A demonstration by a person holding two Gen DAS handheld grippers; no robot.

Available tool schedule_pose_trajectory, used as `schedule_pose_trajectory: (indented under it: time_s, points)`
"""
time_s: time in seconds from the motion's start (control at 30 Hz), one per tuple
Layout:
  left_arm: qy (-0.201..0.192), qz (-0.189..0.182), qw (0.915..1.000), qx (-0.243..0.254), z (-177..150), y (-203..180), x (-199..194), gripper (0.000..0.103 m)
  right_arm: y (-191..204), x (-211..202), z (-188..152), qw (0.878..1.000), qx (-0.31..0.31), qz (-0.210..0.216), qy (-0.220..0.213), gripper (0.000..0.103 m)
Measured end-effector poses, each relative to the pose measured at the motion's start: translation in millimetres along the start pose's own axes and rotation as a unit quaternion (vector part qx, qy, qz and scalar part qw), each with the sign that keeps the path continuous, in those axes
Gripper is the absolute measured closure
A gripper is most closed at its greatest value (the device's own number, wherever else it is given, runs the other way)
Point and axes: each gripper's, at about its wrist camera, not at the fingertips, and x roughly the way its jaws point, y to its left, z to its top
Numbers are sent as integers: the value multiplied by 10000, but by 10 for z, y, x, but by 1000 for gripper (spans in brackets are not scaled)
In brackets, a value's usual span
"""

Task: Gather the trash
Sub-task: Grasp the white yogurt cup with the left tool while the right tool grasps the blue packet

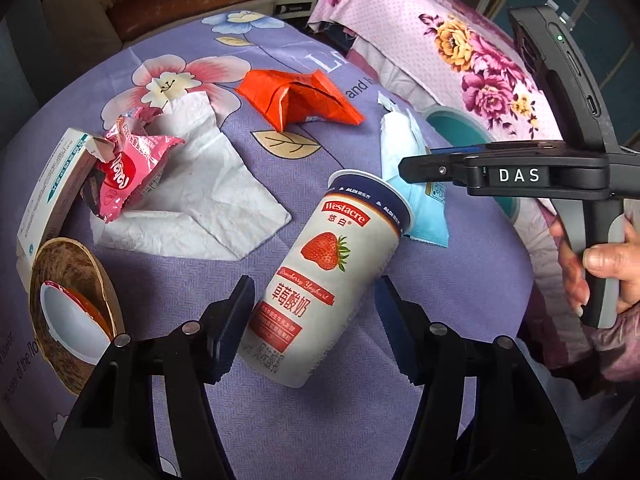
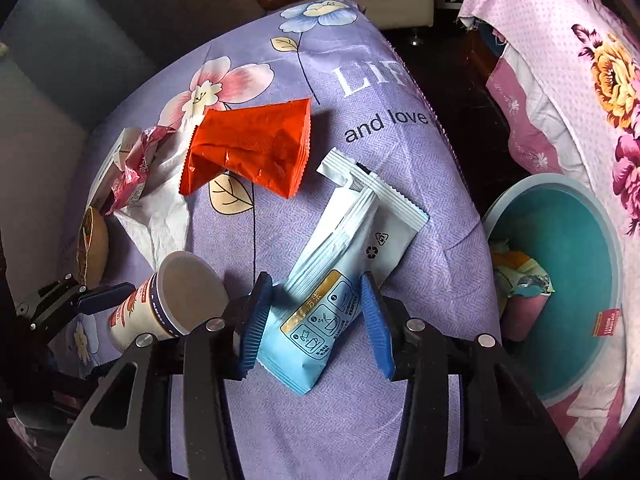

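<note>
A strawberry yogurt cup [image 1: 324,280] lies on its side on the purple flowered cloth [image 1: 440,280]. My left gripper [image 1: 316,320] is open, a finger on each side of the cup's lower half. The cup also shows in the right wrist view [image 2: 168,300]. A light blue and white wrapper [image 2: 340,264] lies beside the cup; it shows in the left wrist view [image 1: 404,184] too. My right gripper [image 2: 316,320] is open around the wrapper's lower end. A teal bin [image 2: 576,280] with some trash inside stands at the right.
An orange wrapper [image 1: 300,96], a white tissue [image 1: 200,196], a pink crumpled wrapper [image 1: 128,172], a white box [image 1: 52,192] and a brown bowl-like lid [image 1: 72,312] lie on the cloth. A pink flowered cover [image 1: 460,52] lies at the right.
</note>
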Motion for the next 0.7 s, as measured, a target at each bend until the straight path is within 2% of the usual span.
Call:
schedule_pose_trajectory:
  time_s: [0.07, 0.23, 0.3, 0.4, 0.53, 0.7]
  points:
    - [36, -10, 10000, 28, -35, -55, -7, 39, -67, -44, -61, 10000, 64, 23, 46, 55]
    - [20, 327, 9993, 161, 7, -138, 3, 37, -215, -89, -151, 9997, 248, -12, 91, 50]
    - [28, 480, 9985, 259, 55, -163, 35, 30, -247, -85, -153, 9995, 317, 26, 89, 48]
    - [135, 617, 9974, 357, 112, -169, 129, 26, -262, -62, -140, 9993, 365, 43, 66, 48]
    - [307, 668, 9969, 277, 142, -111, 279, 26, -279, -17, -105, 9990, 419, 127, 38, 48]
    - [283, 596, 9978, 29, 134, -65, 325, 27, -291, 25, -87, 9988, 451, 208, -40, 49]
